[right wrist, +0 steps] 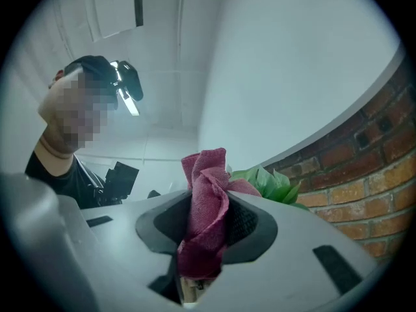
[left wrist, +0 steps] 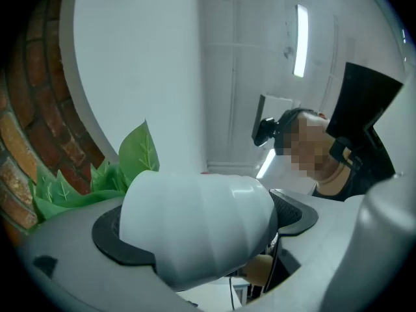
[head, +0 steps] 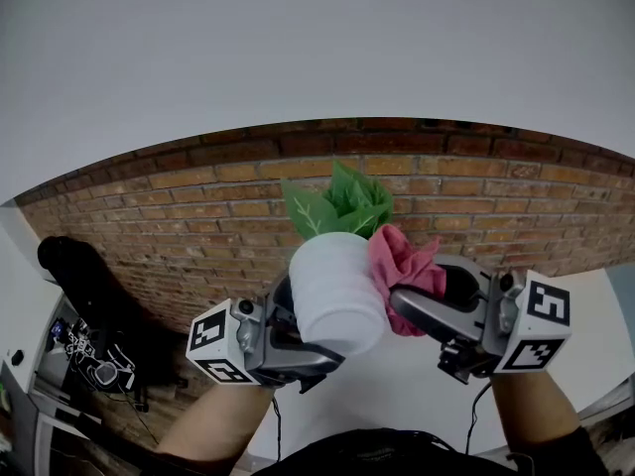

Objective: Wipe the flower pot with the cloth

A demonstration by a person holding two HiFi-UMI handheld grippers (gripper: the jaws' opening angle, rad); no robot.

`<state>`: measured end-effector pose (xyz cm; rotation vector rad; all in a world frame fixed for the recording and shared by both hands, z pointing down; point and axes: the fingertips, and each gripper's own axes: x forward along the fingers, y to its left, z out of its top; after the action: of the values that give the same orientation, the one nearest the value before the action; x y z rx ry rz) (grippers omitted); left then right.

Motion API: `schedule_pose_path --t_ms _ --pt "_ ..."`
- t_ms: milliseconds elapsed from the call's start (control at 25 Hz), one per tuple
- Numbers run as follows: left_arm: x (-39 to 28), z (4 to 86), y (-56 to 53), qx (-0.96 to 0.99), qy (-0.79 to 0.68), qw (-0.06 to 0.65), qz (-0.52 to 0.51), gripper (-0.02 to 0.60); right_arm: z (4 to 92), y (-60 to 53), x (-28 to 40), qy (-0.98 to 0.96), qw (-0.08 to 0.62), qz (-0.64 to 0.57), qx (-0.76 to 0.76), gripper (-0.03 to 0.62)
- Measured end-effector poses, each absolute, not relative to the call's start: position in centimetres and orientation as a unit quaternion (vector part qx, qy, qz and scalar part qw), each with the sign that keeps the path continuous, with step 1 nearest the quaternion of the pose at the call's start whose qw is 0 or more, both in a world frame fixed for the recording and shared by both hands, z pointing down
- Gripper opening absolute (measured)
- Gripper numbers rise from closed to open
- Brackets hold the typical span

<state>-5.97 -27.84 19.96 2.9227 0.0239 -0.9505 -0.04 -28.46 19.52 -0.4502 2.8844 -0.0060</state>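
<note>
Brick wall [head: 198,196] behind, left tool [left wrist: 201,239] clamped on flower pot [head: 335,291], right tool [right wrist: 207,229] pinching pink cloth [head: 402,261] beside it

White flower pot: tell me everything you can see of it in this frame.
The white flower pot is smooth and glossy, plastic or glazed by the look, with faint facets down its tapered wall. Green leaves rise from its mouth. It is held in the air before a brick wall, tilted with its base toward the head camera, clamped across its body in the left gripper. The crumpled pink cloth, pinched in the right gripper, appears to rest against its upper right side.
</note>
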Motion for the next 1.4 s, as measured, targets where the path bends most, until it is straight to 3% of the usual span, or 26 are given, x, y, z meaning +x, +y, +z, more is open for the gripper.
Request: schedule_pose_path --t_ms 360,640,800,1120,1240,1400 --pt "-8.5 19.2 -29.8 0.893 0.053 0.158 -0.418 0.566 19.5 -26.0 -2.5 0.978 0.059 0.113 -0.167 0.114" --pt "-9.4 18.4 -30.7 0.839 0.083 0.226 -0.488 0.565 21.7 -24.6 -4.3 0.955 -0.037 0.222 -0.195 0.115" --pt "-9.1 18.1 -30.7 0.839 0.075 0.223 -0.491 0.563 24.9 -24.5 -5.4 0.94 -0.118 0.256 -0.192 0.114" --pt "-8.7 18.6 -30.5 0.855 0.051 0.198 -0.477 0.56 27.5 -25.6 -7.6 0.927 -0.172 0.256 -0.215 0.109" --pt "-8.6 18.9 -29.9 0.87 0.029 0.162 -0.466 0.56 27.4 -25.7 -7.5 0.933 -0.148 0.238 -0.224 0.109" --pt "-8.0 18.6 -28.9 0.887 0.002 0.099 -0.452 0.558 26.6 -26.5 -6.9 0.96 -0.06 0.125 -0.243 0.109"
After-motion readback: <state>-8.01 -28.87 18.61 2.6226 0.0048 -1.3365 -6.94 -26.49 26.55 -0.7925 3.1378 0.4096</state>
